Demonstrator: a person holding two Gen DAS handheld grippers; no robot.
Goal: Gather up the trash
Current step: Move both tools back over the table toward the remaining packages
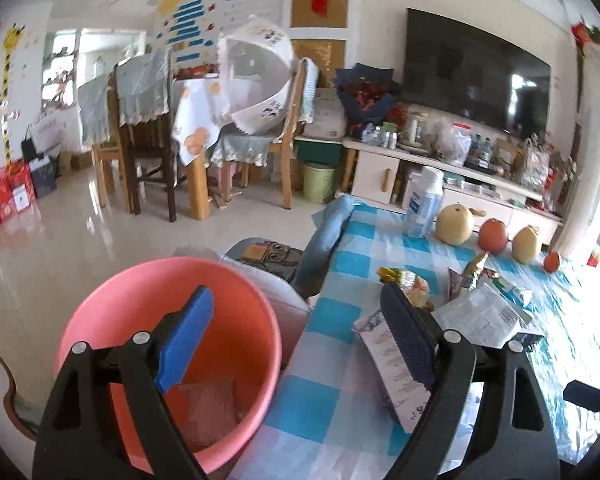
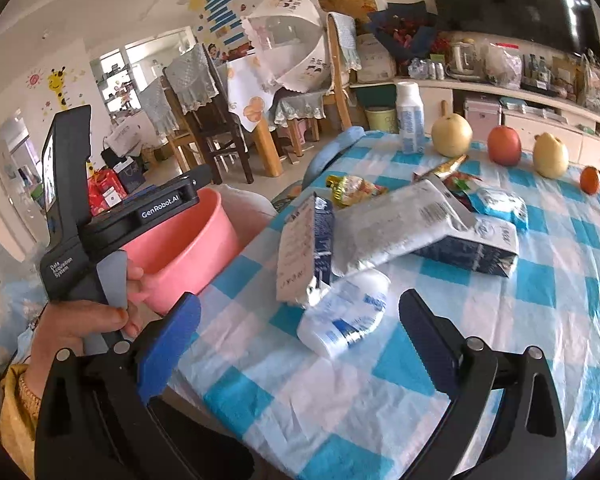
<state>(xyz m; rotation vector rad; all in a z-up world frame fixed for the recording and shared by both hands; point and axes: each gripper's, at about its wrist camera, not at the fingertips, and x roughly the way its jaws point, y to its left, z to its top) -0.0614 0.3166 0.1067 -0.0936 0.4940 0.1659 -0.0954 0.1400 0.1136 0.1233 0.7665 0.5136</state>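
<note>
We note the left gripper (image 1: 296, 344) with its jaws spread wide and nothing between them; its blue-padded finger hangs over the mouth of the round pink plastic bucket (image 1: 112, 304), its dark finger over the table's near-left edge. The bucket stands just off that edge, below the tabletop, with some pale crumpled material in its bottom. The right gripper (image 2: 300, 334) is likewise wide open and empty, poised above the blue-and-white checked plastic tablecloth (image 2: 340, 396). Just ahead of it lies a white squat plastic bottle with blue print (image 2: 346, 316), on its side, touching the torn blue-and-white carton (image 2: 306, 248) that stands tilted near the table's left edge. Beyond, a flattened silver-lined carton (image 2: 400, 220) leans on a dark blue box (image 2: 472, 254), with crinkled snack wrappers (image 2: 356, 188) behind. Along the far edge stand an upright white bottle (image 2: 409, 118), two yellow pears, a red apple (image 2: 504, 145) and a small orange. The cloth before the right gripper lies bare. A hand (image 2: 80, 320) grips the left tool's handle beside the bucket.
</note>
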